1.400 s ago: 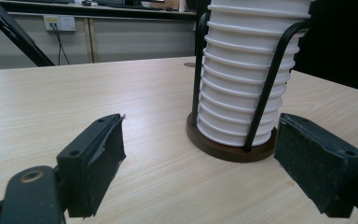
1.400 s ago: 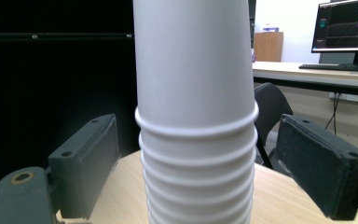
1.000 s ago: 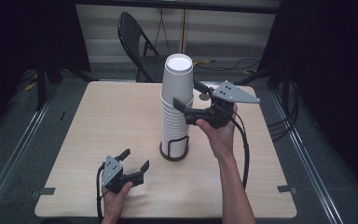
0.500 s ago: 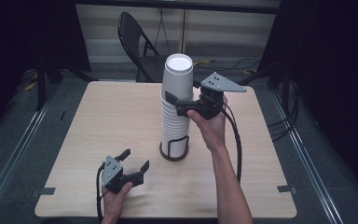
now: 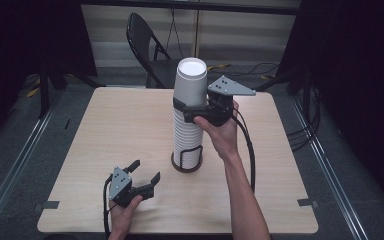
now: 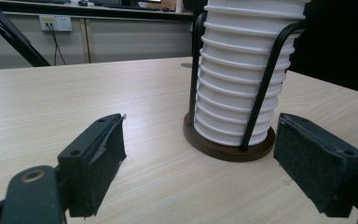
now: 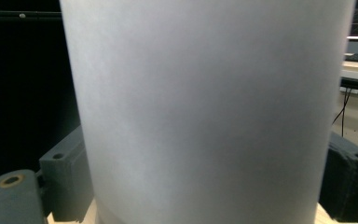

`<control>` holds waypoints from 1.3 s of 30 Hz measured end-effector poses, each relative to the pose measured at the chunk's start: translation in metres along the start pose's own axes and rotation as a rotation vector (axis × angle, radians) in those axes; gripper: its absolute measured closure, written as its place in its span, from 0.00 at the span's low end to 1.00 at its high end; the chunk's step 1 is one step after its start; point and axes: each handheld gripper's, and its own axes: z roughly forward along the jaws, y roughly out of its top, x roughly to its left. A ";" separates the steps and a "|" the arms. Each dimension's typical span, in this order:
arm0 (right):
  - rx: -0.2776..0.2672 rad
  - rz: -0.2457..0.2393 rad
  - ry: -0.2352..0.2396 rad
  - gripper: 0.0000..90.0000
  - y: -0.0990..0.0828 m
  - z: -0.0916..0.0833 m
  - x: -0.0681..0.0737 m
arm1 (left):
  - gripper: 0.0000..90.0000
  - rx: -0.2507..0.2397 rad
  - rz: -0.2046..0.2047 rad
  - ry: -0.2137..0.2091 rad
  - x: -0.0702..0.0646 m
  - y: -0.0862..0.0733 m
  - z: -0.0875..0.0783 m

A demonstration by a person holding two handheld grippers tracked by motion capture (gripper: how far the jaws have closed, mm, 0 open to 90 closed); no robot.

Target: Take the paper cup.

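The right claw (image 5: pixel 184 111) is gripping the top white paper cup (image 5: pixel 191 82) of the tall stack in its black wire holder (image 5: pixel 188 158). The left claw (image 5: pixel 144 176), near the holder, is resting released on the wooden surface (image 5: pixel 115 125); its view is showing the stacked rims (image 6: pixel 242 88).

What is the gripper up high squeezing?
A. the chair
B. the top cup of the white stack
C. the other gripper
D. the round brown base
B: the right gripper has one jaw on each side of the top cup of the tall white stack, and in the right gripper view that cup's wall sits between its jaws.
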 end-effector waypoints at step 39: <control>-0.085 -0.022 0.009 0.16 0.033 -0.007 0.000 | 0.18 0.003 0.003 -0.001 0.000 0.000 0.000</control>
